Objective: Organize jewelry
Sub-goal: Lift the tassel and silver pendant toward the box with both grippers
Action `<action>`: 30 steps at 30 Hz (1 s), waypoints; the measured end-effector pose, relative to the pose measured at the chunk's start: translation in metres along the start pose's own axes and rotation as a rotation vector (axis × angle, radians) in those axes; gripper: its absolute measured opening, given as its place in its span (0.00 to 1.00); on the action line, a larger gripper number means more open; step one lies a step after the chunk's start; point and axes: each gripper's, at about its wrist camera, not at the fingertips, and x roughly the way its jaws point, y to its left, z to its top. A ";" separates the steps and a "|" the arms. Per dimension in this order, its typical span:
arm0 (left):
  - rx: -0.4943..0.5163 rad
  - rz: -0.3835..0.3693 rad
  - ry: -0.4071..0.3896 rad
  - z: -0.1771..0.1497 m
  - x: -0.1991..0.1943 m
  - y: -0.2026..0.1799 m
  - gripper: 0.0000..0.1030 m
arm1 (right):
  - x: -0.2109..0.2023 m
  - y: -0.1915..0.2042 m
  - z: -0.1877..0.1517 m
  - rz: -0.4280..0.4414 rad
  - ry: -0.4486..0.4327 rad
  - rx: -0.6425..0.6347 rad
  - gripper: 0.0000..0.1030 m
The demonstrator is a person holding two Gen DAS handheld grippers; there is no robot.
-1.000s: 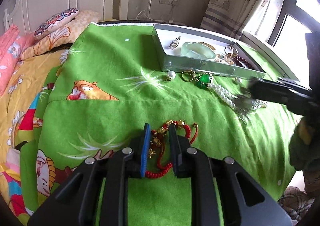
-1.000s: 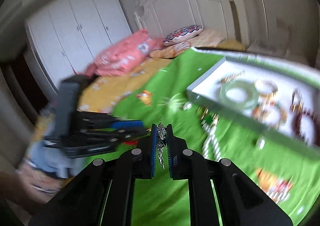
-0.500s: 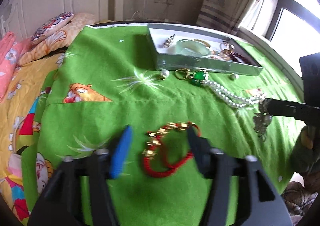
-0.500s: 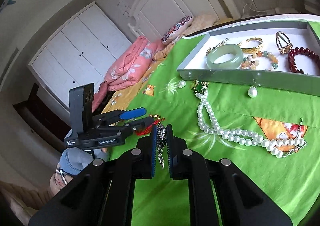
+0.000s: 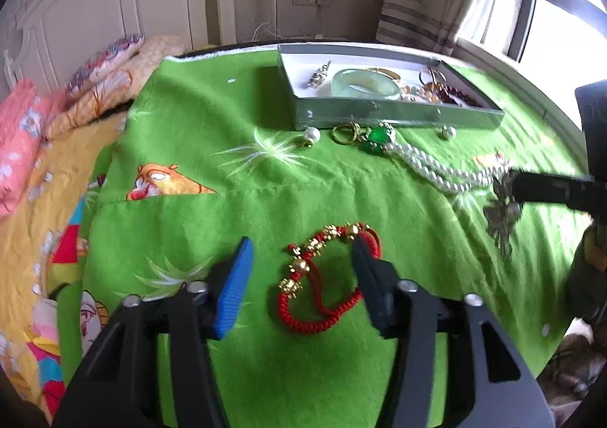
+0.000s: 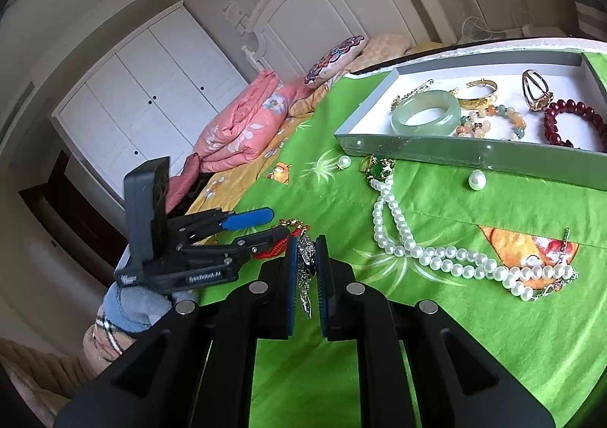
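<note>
A red cord bracelet with gold beads lies on the green cloth between the jaws of my left gripper. Those jaws are closing and the pads stand clear of the bracelet. In the right wrist view my left gripper sits at the left with the bracelet under it. My right gripper is shut on a silver ornament that dangles between its pads. The same ornament hangs above the cloth at the right of the left wrist view.
A grey tray at the back holds a jade bangle, a gold bangle and bead bracelets. In front of it lie a pearl necklace, a green pendant and two loose pearls. Pillows and bedding lie to the left.
My left gripper's jaws stood narrow around the red bracelet, spread wide, then narrowed a little; the bracelet stays on the cloth. My right gripper with the silver ornament came nearer and lower.
</note>
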 end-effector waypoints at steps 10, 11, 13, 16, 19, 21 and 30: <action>0.026 0.025 -0.030 -0.020 -0.010 -0.011 0.40 | 0.004 0.002 -0.001 -0.009 0.003 -0.016 0.10; 0.026 0.024 -0.032 -0.021 -0.011 -0.010 0.40 | 0.004 0.002 -0.001 -0.010 0.004 -0.017 0.10; 0.022 0.025 -0.033 -0.021 -0.011 -0.010 0.35 | 0.004 0.002 -0.001 -0.010 0.001 -0.017 0.10; -0.014 0.013 -0.044 -0.023 -0.015 -0.005 0.12 | 0.005 0.002 -0.001 -0.013 0.000 -0.019 0.10; -0.072 -0.014 -0.074 -0.029 -0.019 0.003 0.16 | 0.006 0.002 -0.002 -0.014 0.002 -0.021 0.10; -0.117 -0.051 -0.083 -0.033 -0.025 0.010 0.48 | 0.006 0.002 -0.002 -0.012 0.003 -0.026 0.11; 0.063 -0.049 -0.137 -0.031 -0.056 -0.034 0.55 | 0.003 0.001 -0.002 -0.006 -0.013 -0.026 0.11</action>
